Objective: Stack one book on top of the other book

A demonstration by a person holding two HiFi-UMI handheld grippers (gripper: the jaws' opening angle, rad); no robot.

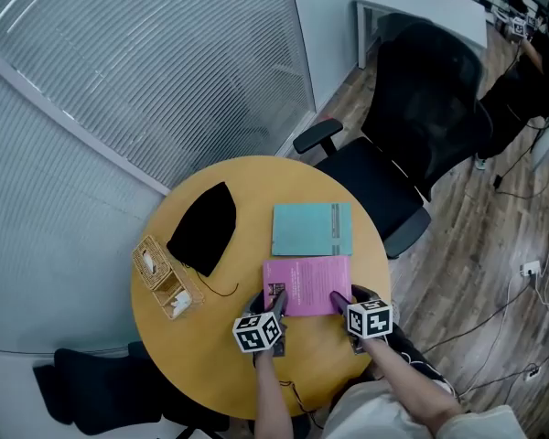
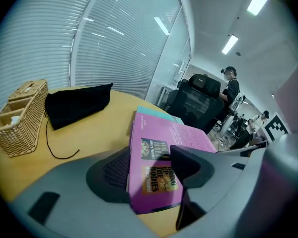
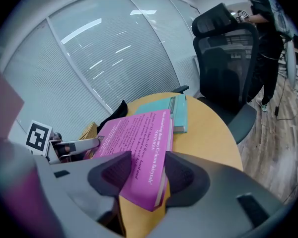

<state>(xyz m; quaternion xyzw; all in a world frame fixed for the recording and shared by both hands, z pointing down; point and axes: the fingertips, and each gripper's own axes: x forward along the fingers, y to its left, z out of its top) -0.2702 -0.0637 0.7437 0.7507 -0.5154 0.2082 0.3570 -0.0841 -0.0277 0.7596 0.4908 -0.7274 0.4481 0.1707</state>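
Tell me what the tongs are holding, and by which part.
Both hold the pink book by its near edge: the left tongs at the left corner, the right tongs at the right corner.

L claw [image 2: 154,175] clamped on pink book [image 2: 161,133], teal book [image 2: 154,114] just behind, maybe touching, wicker basket [image 2: 20,115] left

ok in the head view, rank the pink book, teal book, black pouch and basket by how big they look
1. pink book and teal book: about alike. The pink one is lifted nearer the camera, so I can't rank the two.
2. black pouch
3. basket, smallest
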